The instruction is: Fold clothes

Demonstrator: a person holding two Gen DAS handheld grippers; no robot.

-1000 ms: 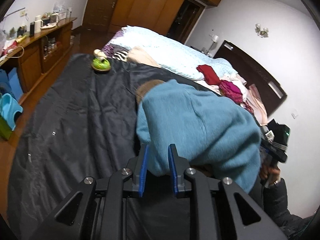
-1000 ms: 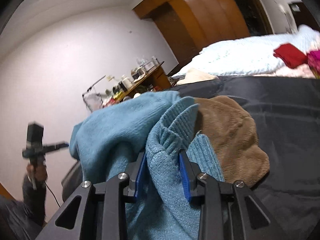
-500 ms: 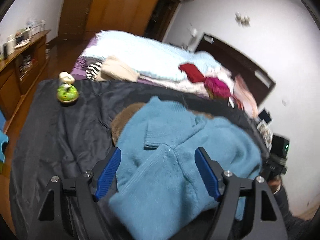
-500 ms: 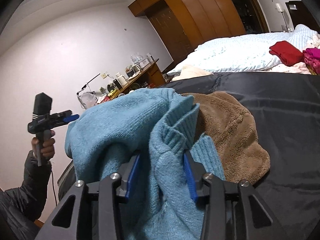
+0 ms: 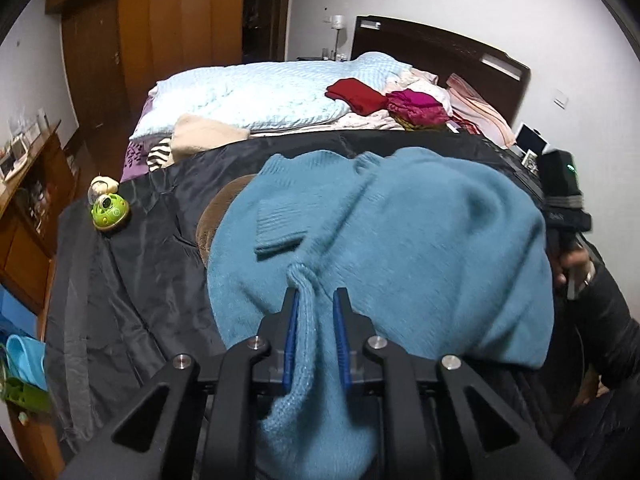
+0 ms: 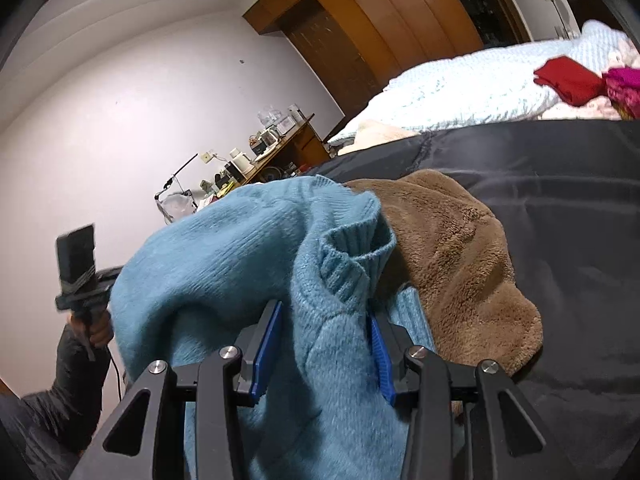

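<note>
Lying collar-away, blue sweater is pinched by left gripper and right gripper.

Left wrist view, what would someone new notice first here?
A big teal sweater fills the middle, pinched by the left gripper at the bottom, lying over a brown fleece on a dark sheet. A green toy sits at the sheet's left edge.

Site was a home bedroom. A bed with a pale blue quilt and dark wooden headboard filled the upper centre of the left view. Tall wooden wardrobes stood at upper left. A cluttered dresser (bottles, containers) sat mid-frame in the right view. Folded clothes lay on the quilt.
</note>
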